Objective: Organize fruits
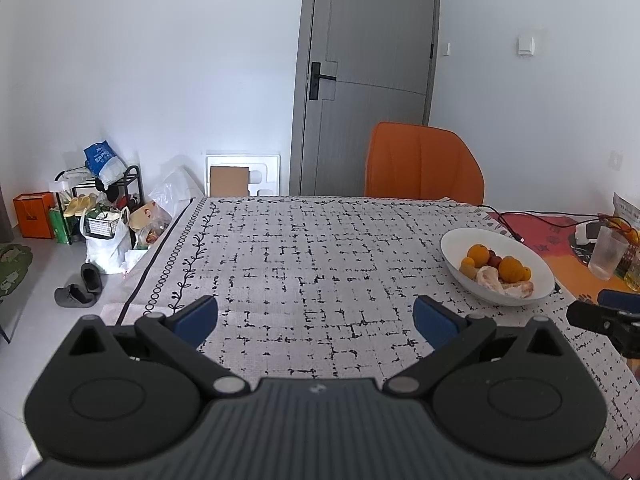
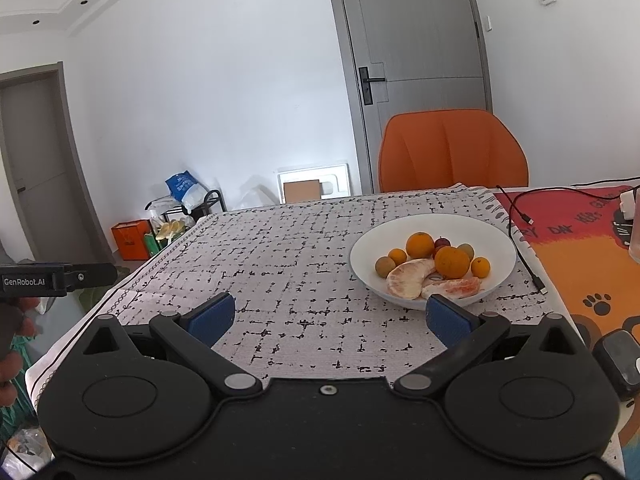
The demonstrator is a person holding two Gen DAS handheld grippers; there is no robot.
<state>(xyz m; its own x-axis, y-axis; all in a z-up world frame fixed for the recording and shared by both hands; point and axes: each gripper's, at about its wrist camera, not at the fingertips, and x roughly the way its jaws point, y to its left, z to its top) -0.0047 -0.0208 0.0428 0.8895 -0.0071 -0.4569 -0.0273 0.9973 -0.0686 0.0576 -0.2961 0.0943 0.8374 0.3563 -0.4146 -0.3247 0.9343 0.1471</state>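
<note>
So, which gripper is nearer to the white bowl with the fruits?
The right gripper. Its right fingertip sits just in front of the white bowl's near rim. The left gripper hangs over bare tablecloth, with the bowl well off to its right.

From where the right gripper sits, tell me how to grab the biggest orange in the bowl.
Grip the big orange across its round middle, coming down from above. It sits on top of the pile in the white bowl, with a pomelo segment crowding its front-left, so a side approach looks blocked. The right gripper is already open.
</note>
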